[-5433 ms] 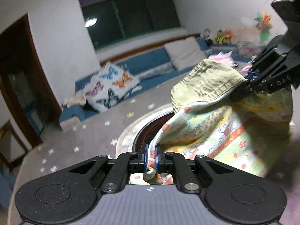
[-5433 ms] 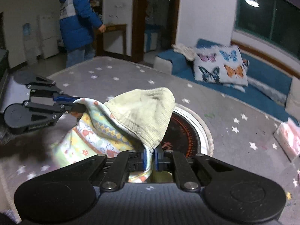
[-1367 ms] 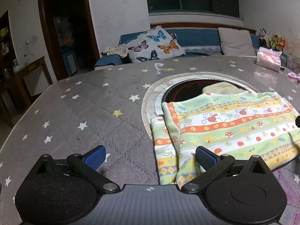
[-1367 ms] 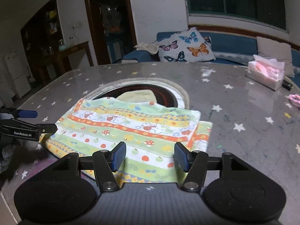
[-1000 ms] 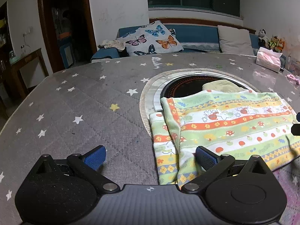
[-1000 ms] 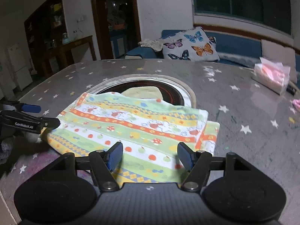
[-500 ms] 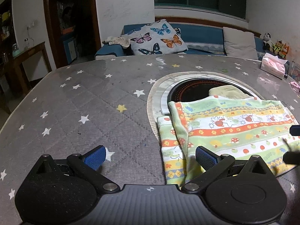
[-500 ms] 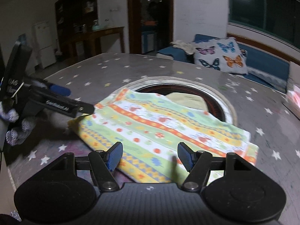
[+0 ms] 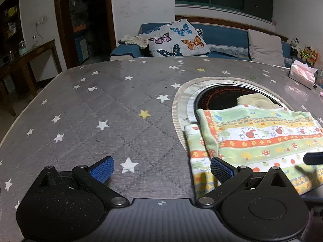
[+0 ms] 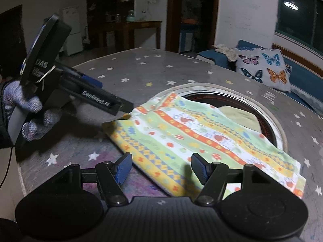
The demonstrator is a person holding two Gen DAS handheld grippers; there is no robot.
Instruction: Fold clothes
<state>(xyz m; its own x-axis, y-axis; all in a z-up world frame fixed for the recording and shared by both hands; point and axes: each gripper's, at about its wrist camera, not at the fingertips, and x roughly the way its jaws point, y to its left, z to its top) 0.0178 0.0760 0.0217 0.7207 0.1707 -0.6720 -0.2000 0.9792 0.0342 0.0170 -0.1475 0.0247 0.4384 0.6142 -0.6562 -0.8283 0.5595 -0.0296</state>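
A folded garment with green, orange and yellow cartoon stripes [image 9: 256,137] lies flat on the grey star-print table, partly over the round black hob [image 9: 218,97]. It also shows in the right wrist view [image 10: 187,137]. A pale yellow inner part [image 9: 255,100] sticks out at its far edge. My left gripper [image 9: 161,167] is open and empty, at the garment's left edge. My right gripper [image 10: 161,168] is open and empty, over the garment's near edge. The left gripper also shows in the right wrist view [image 10: 123,106], its tip by the garment's corner.
A pink tissue pack [image 9: 301,75] sits at the table's far right. A blue sofa with a butterfly cushion [image 9: 177,40] stands behind the table. A dark wooden side table [image 9: 24,60] is at the left. Bare table surface [image 9: 90,111] stretches to the left.
Both grippers let go of the garment, which now lies folded flat. In the last second the right gripper swung left toward the garment's left corner and the left gripper drifted slightly left.
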